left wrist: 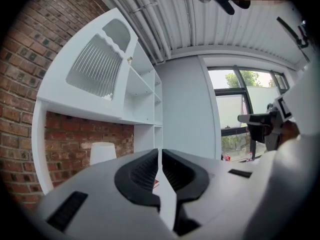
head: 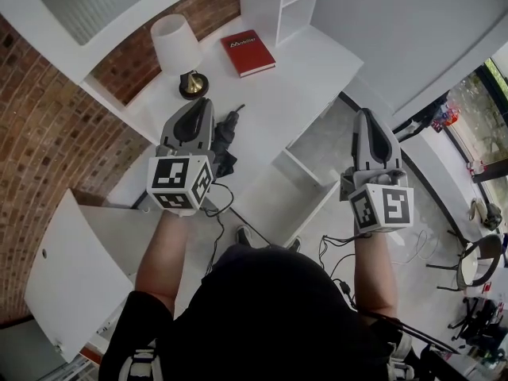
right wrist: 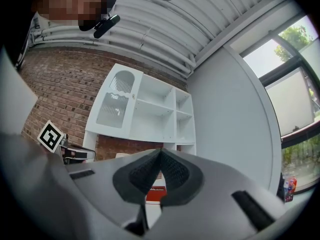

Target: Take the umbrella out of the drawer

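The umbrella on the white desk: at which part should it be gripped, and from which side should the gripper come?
I would grip the umbrella at its thick folded middle, coming from above with the jaws across its width: it lies flat on the desk, thin end toward the red book. The left gripper, shut at present, is nearest.

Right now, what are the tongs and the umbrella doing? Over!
Left tongs shut, empty. Right tongs shut, empty. Umbrella lying on desk beside left tongs. Lamp, red book behind, not blocking.
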A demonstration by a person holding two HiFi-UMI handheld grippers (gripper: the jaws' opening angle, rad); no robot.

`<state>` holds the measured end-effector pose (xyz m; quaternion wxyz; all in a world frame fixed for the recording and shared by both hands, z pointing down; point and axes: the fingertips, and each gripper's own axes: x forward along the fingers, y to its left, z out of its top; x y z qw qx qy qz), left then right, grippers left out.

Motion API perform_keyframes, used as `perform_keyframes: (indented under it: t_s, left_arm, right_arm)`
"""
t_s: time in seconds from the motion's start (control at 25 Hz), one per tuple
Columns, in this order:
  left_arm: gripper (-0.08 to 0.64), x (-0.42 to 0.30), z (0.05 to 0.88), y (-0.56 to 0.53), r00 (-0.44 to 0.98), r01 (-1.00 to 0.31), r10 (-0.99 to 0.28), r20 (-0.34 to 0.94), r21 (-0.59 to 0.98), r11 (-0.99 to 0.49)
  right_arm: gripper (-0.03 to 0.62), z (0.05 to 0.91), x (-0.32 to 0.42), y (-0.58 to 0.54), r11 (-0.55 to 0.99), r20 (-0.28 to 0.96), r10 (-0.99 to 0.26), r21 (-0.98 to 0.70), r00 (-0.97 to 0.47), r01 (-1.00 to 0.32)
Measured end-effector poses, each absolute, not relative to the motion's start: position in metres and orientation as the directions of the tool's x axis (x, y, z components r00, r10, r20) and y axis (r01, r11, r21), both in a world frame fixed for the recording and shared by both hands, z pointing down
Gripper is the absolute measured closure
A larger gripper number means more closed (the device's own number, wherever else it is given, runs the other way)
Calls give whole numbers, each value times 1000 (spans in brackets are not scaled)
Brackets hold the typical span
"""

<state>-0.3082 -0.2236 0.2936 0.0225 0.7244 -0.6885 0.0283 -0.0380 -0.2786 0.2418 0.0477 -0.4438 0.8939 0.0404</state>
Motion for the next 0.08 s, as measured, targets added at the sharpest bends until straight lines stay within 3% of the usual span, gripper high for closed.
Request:
perform_keyframes:
  t_s: [0.08]
  left_arm:
    - [534, -310, 298, -227, 56, -998, -995, 79, 1, -56]
  right_arm:
    - [592, 241, -38, -278, 601, -120, -790, 39, -601, -798]
